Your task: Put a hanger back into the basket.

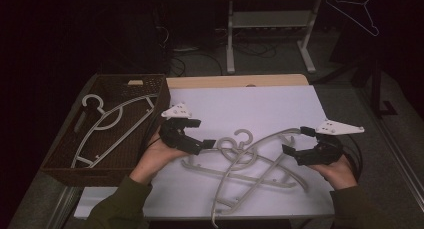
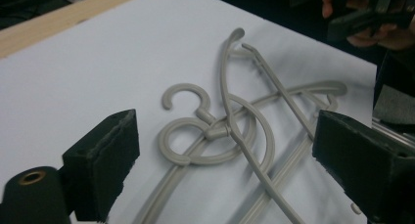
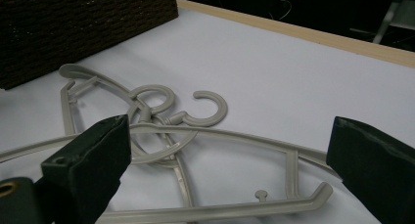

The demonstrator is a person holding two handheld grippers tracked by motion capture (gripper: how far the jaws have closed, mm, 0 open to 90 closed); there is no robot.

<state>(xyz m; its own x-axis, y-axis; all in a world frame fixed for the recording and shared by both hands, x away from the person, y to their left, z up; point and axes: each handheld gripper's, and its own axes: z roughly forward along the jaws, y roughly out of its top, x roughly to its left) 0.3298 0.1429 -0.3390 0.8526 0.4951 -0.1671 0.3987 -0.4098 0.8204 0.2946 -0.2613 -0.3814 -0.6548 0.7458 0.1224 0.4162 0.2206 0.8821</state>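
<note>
Several grey plastic hangers (image 1: 250,161) lie tangled on the white sheet (image 1: 250,109), hooks interlocked near the middle. My left gripper (image 1: 205,145) is at the pile's left end, open, its tips by the looped hooks (image 2: 188,94). In the left gripper view the jaws (image 2: 225,131) stand wide on either side of the hooks, touching nothing. My right gripper (image 1: 296,141) is at the pile's right end, open. In the right gripper view its jaws (image 3: 230,131) straddle a hanger's shoulder bar (image 3: 235,136) without pressing on it.
A dark woven basket (image 1: 162,96) sits at the left edge of the table, holding light hangers (image 1: 110,121); its wall (image 3: 88,23) rises behind the pile. Another hanger (image 1: 360,14) hangs at the far right. A table frame (image 1: 230,39) stands beyond.
</note>
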